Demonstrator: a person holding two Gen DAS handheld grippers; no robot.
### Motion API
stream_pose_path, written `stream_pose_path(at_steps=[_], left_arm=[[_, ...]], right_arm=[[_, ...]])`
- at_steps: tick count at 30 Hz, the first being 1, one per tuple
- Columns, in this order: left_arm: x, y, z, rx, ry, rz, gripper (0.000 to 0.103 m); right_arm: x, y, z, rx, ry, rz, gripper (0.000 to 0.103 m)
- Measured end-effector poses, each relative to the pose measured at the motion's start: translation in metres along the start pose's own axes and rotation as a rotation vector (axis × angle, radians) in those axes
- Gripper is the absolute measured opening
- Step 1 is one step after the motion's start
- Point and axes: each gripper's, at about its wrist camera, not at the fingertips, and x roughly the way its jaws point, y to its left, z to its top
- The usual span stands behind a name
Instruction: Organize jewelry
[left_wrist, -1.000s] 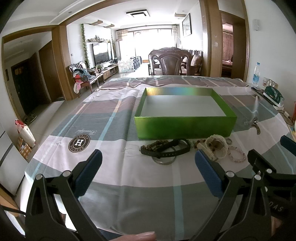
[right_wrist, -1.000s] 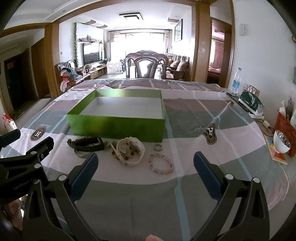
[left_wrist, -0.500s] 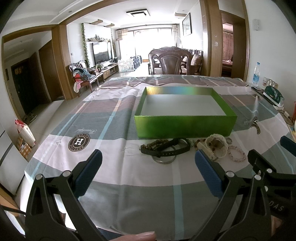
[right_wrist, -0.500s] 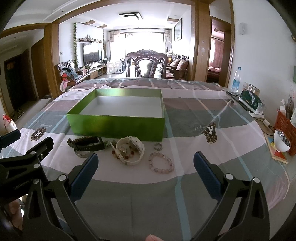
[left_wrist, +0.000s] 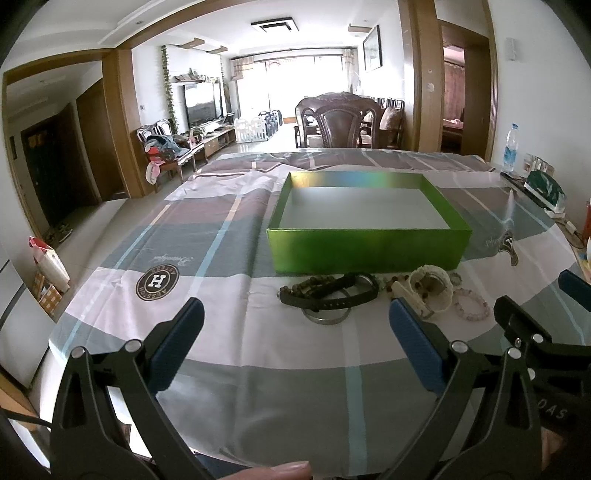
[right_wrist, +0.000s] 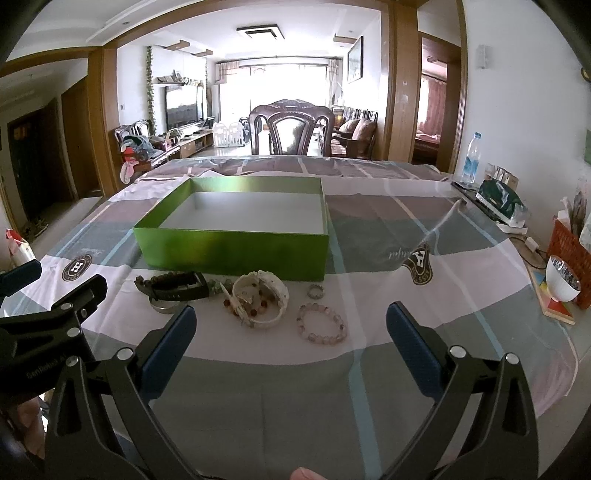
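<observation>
An empty green box (left_wrist: 369, 249) (right_wrist: 232, 247) sits on the checked tablecloth. Jewelry lies in a row along its near side: a dark watch strap with a brown bead string (left_wrist: 327, 291) (right_wrist: 173, 286), a metal bangle (left_wrist: 327, 317) (right_wrist: 162, 306), a white watch (left_wrist: 432, 290) (right_wrist: 262, 297), a pink bead bracelet (left_wrist: 472, 304) (right_wrist: 321, 323) and a small ring (right_wrist: 316, 292). My left gripper (left_wrist: 295, 343) is open and empty, short of the dark strap. My right gripper (right_wrist: 291, 343) is open and empty, short of the white watch and pink bracelet.
A dark wooden chair (right_wrist: 291, 129) stands at the table's far end. Along the right edge are a water bottle (right_wrist: 472, 158), a green pack (right_wrist: 502, 203), a white bowl (right_wrist: 561, 278) and an orange basket (right_wrist: 570, 251). The floor drops off to the left (left_wrist: 92, 229).
</observation>
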Motion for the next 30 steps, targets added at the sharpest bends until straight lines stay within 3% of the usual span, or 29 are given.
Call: stream_pose_path(at_steps=[30], left_arm=[[0.0002, 0.0000, -0.0008, 0.001, 0.005, 0.000, 0.099]], right_arm=[[0.0025, 0.0004, -0.0005, 0.000, 0.006, 0.005, 0.101]])
